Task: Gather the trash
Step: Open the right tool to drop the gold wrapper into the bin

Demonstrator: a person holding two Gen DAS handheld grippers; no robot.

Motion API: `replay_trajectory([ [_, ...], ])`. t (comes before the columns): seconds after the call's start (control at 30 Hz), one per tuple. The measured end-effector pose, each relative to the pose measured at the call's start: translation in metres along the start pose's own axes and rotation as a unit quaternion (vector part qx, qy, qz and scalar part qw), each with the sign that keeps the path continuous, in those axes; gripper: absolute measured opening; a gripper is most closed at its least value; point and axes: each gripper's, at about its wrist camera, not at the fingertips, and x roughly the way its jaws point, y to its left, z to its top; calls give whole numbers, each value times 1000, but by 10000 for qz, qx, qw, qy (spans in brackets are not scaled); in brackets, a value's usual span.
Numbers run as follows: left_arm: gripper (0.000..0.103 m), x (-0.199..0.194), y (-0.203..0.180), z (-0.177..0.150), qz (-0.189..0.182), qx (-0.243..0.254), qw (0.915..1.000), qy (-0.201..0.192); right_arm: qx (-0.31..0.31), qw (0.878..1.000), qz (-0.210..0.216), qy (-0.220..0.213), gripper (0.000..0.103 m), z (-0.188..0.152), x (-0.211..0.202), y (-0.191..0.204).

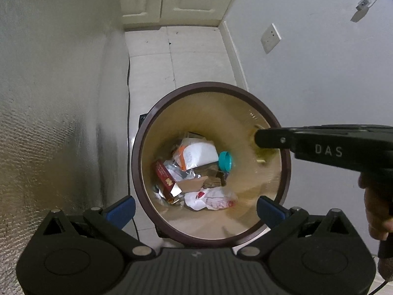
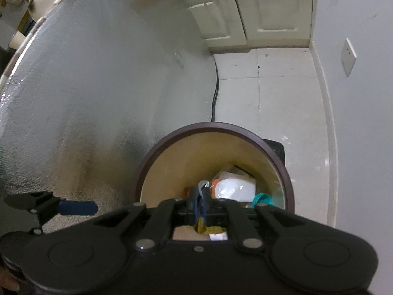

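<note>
Round bin (image 1: 137,147) with a dark brown rim and tan inside stands on the white tile floor (image 1: 186,56), close against a silver foil-covered wall (image 1: 56,98) on one side, grey wall with a socket plate (image 1: 270,38) on the other. White cabinet doors (image 2: 258,9) sit at the far end of the floor.

Bin bottom holds mixed trash: a white plastic pouch (image 1: 199,152) with an orange patch, a teal lid (image 1: 225,161), a red carton (image 1: 165,178), foil scraps, brown cardboard (image 1: 194,184), crumpled white paper (image 1: 211,199) with red marks.

Left gripper (image 1: 196,209) hangs over the near rim, blue fingers (image 1: 120,209) wide apart, nothing between them.

Right gripper (image 2: 202,202) reaches in over the bin mouth from the grey-wall side, a hand (image 1: 378,211) on its handle. Its jaws stand nearly together, just a narrow gap. A yellowish scrap (image 2: 201,226) shows just below the tips, inside the bin opening. Blurred; cannot tell whether the pads touch it or it is free. In the left view the same scrap (image 1: 261,158) sits under the black tip, against the bin's inner wall.
</note>
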Motion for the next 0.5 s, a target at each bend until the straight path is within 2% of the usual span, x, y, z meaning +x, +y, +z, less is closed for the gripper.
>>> replay_trajectory([
  [0.07,103,1,0,-2,27,-19,10000,16,4,10000,-1,9,35,-1,2,-1],
  [0.33,103,-2,-5,-7,154,-121,9998,12,84,9999,-74,69,44,-12,-14,-12],
  [0.5,103,-11,-6,-9,185,-230,9996,-53,188,9996,-180,-59,53,-18,-35,-23],
])
